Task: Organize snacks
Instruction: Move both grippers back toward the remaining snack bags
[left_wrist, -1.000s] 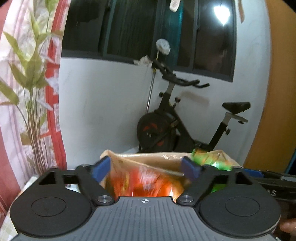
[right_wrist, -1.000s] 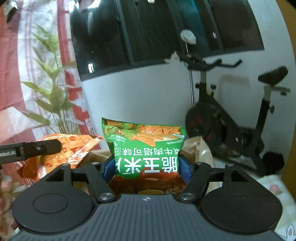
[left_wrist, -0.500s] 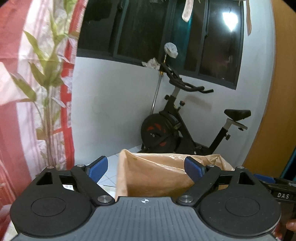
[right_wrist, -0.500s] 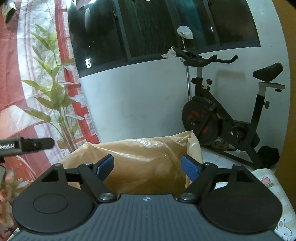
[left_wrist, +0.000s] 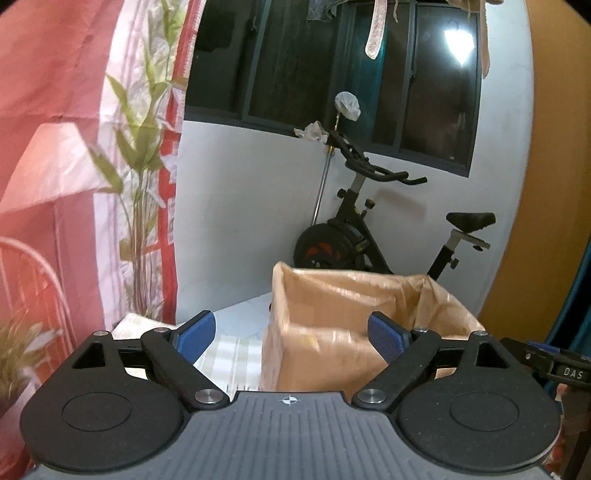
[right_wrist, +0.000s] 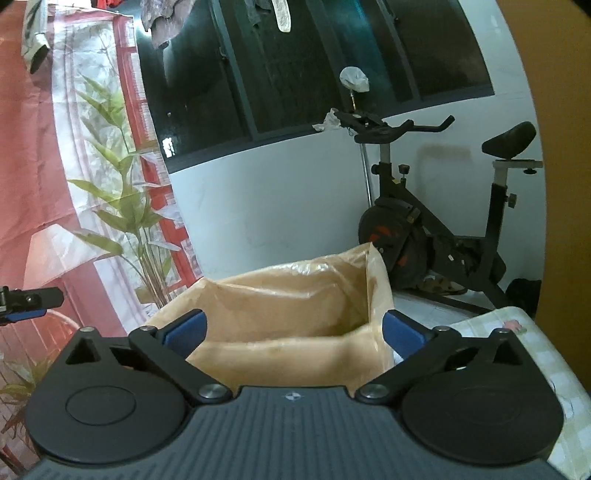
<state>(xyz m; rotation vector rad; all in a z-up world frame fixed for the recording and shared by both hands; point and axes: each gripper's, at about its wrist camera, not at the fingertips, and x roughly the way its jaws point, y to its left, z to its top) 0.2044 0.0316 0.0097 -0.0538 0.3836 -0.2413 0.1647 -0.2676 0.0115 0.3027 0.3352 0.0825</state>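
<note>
With both grippers spread wide and empty, I find the bag (right_wrist: 295, 314) standing open just beyond my right gripper (right_wrist: 293, 326); my left gripper (left_wrist: 293, 330) faces its near wall. No snacks visible. Next pick: approach low, avoid snagging the rim.

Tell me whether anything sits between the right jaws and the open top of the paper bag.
Nothing visible does. The right gripper is open and empty, and the paper bag gapes directly beyond it. The bag's inside bottom is hidden.
</note>
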